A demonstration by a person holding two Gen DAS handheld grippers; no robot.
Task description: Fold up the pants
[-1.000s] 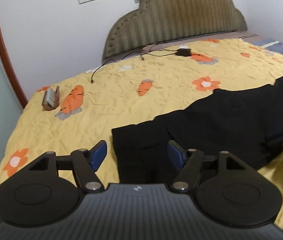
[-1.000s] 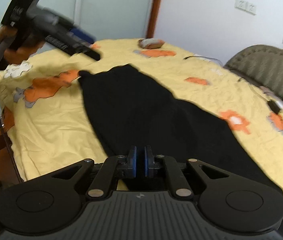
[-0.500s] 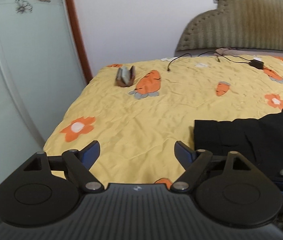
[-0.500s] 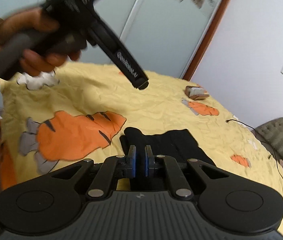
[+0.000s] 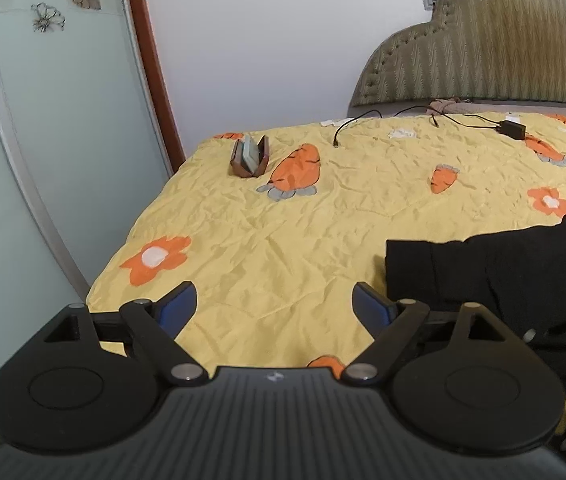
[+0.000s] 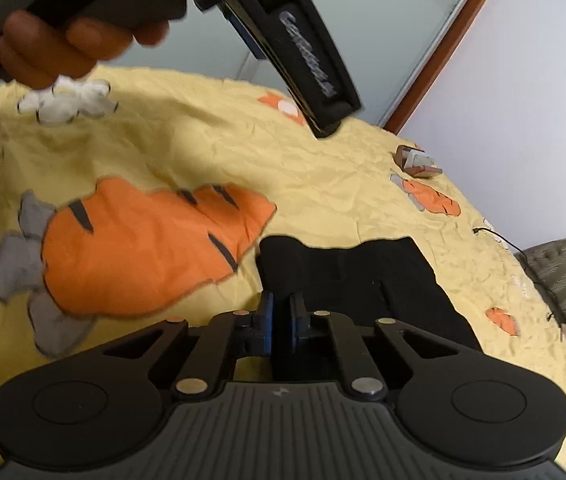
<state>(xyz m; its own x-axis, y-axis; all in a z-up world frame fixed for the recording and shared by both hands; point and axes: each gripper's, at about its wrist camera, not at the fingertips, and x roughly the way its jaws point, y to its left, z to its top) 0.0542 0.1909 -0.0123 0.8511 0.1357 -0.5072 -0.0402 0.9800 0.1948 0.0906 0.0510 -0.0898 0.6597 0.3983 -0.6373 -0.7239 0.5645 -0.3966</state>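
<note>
Black pants [image 6: 355, 276] lie folded on the yellow bedspread [image 6: 203, 152]; in the left wrist view the pants [image 5: 503, 272] fill the lower right. My right gripper [image 6: 281, 312] is shut on a fold of the black fabric at the pants' near edge. My left gripper [image 5: 275, 304] hovers over bare bedspread to the left of the pants. Its jaws are opening, with nothing between them. In the right wrist view a person's hand [image 6: 63, 48] holds that left gripper above the bed.
A brown case [image 5: 249, 156] stands open near the bed's far left corner. A black charger [image 5: 511, 128] with cables lies by the padded headboard [image 5: 483, 48]. A glass sliding door [image 5: 43, 120] runs along the bed's left edge.
My right gripper carried the pants' end over toward the other end, so the pants look shorter. My left gripper swung left off the pants and its jaws widened.
</note>
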